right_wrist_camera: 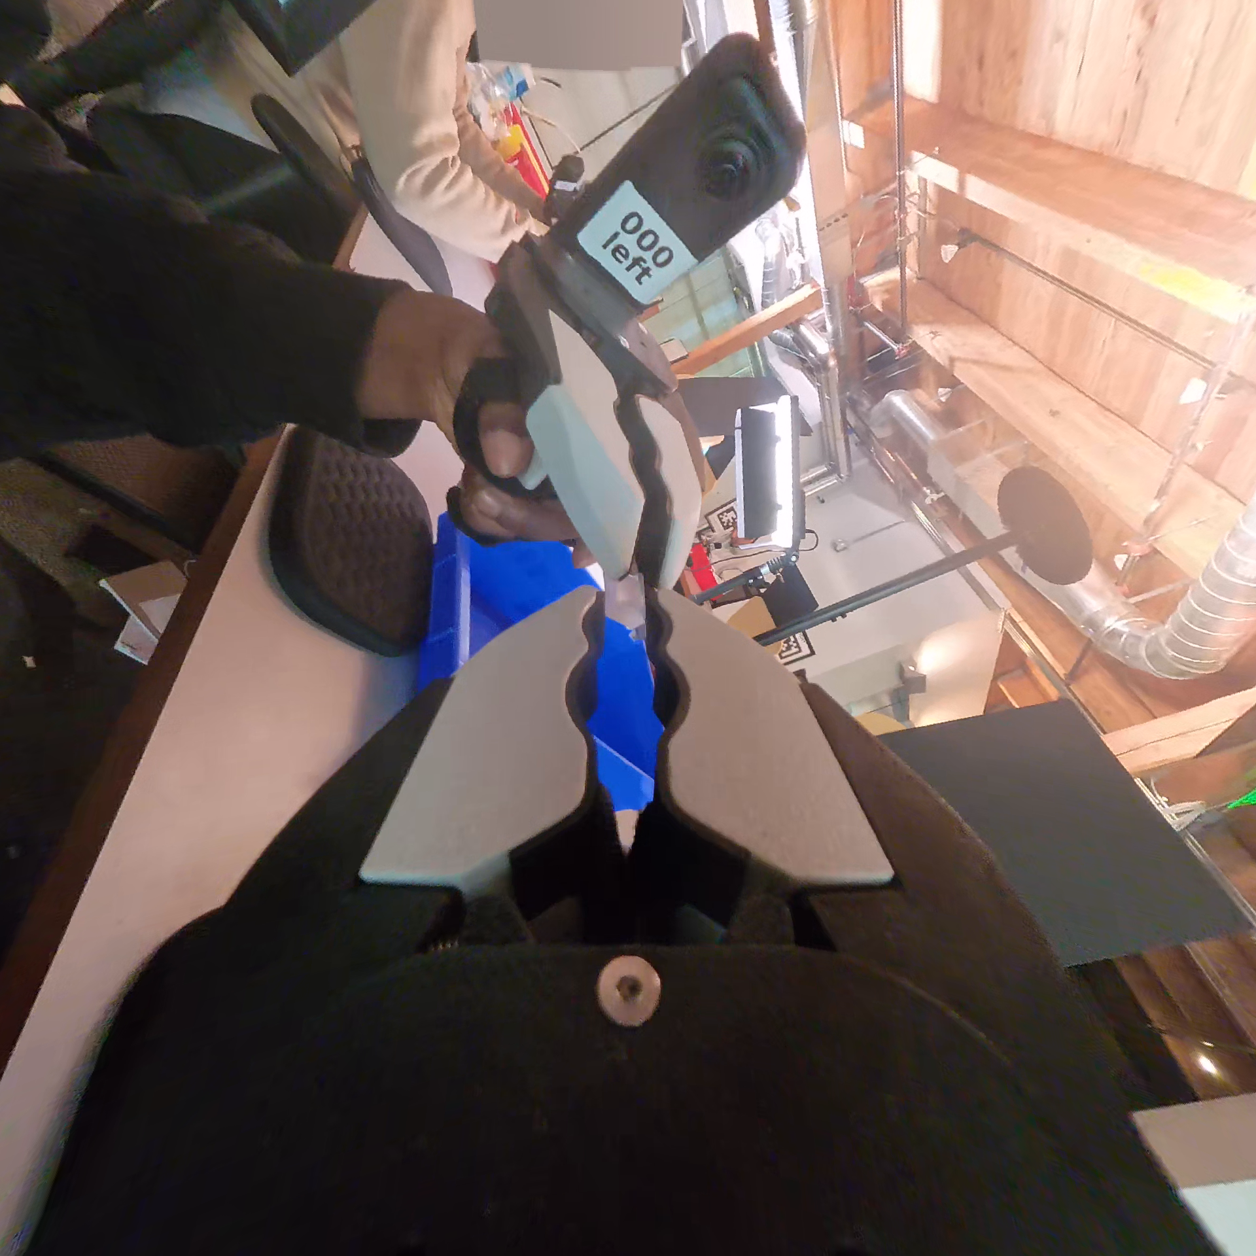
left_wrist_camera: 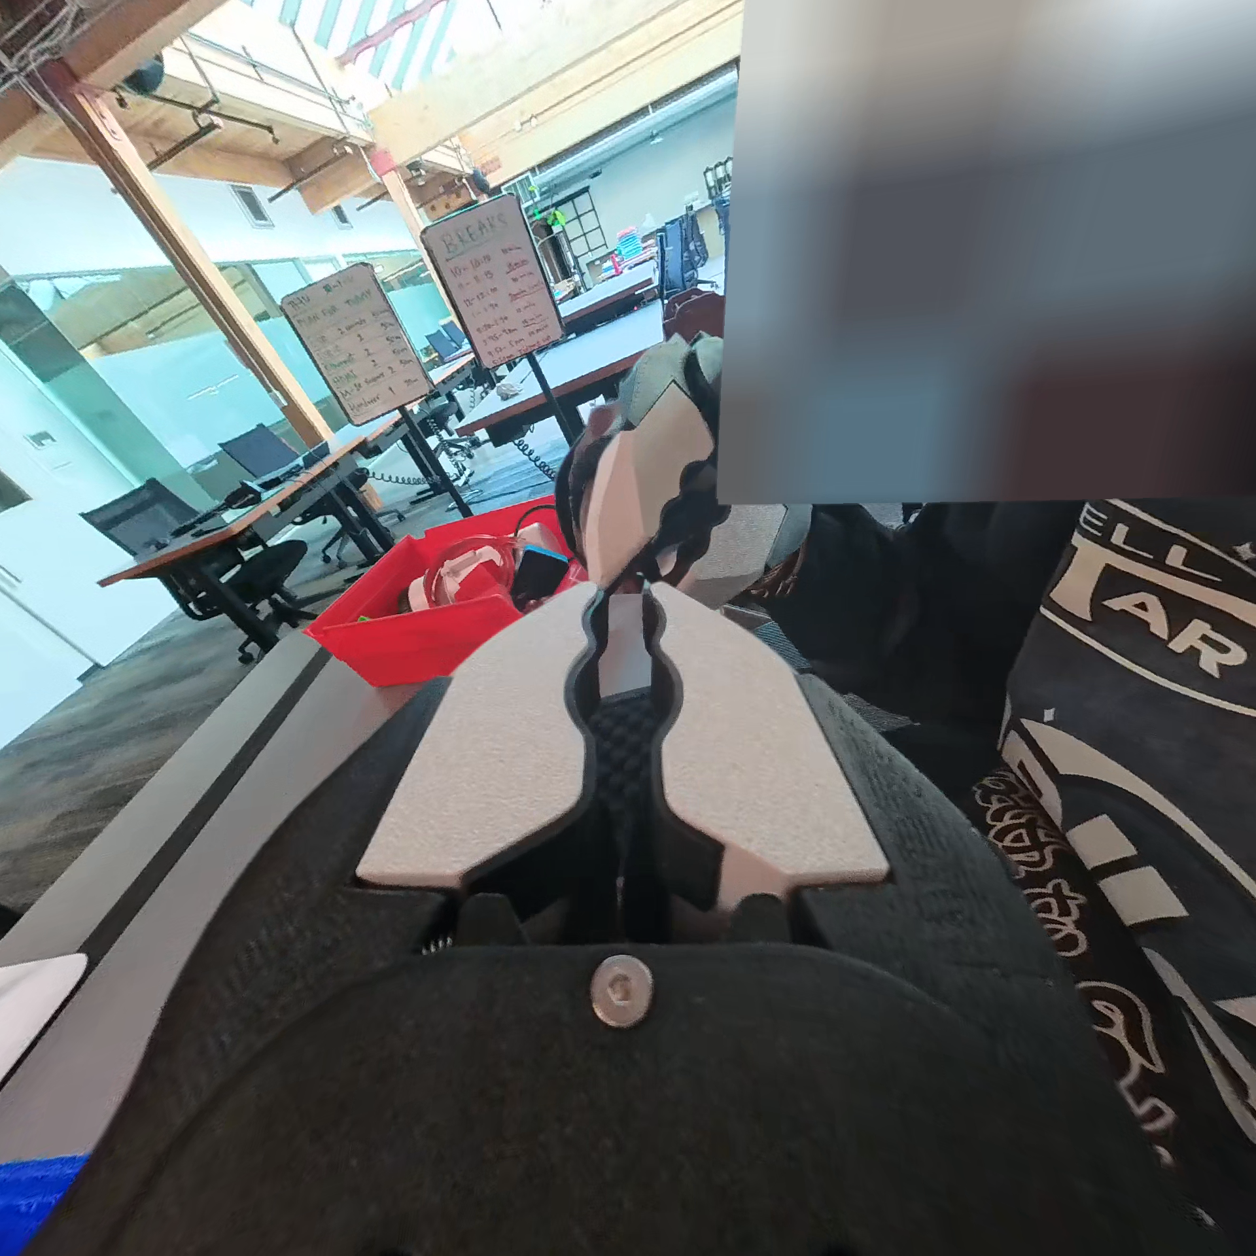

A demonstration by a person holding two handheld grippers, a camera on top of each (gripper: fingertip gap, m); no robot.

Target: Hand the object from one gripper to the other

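Office desk (right_wrist_camera: 224, 713) below, blue bin (right_wrist_camera: 516, 591) on it. Left gripper (right_wrist_camera: 642, 571) and right gripper (right_wrist_camera: 625, 605) meet tip to tip, both pinching small clear object (right_wrist_camera: 629, 601).

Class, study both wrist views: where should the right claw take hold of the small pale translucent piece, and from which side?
Take the small pale translucent piece by its free end, jutting from the left claw. Bring the right claw in tip to tip, opposite the left, which covers the far end. It looks thin, so closing on its broad faces seems safest.
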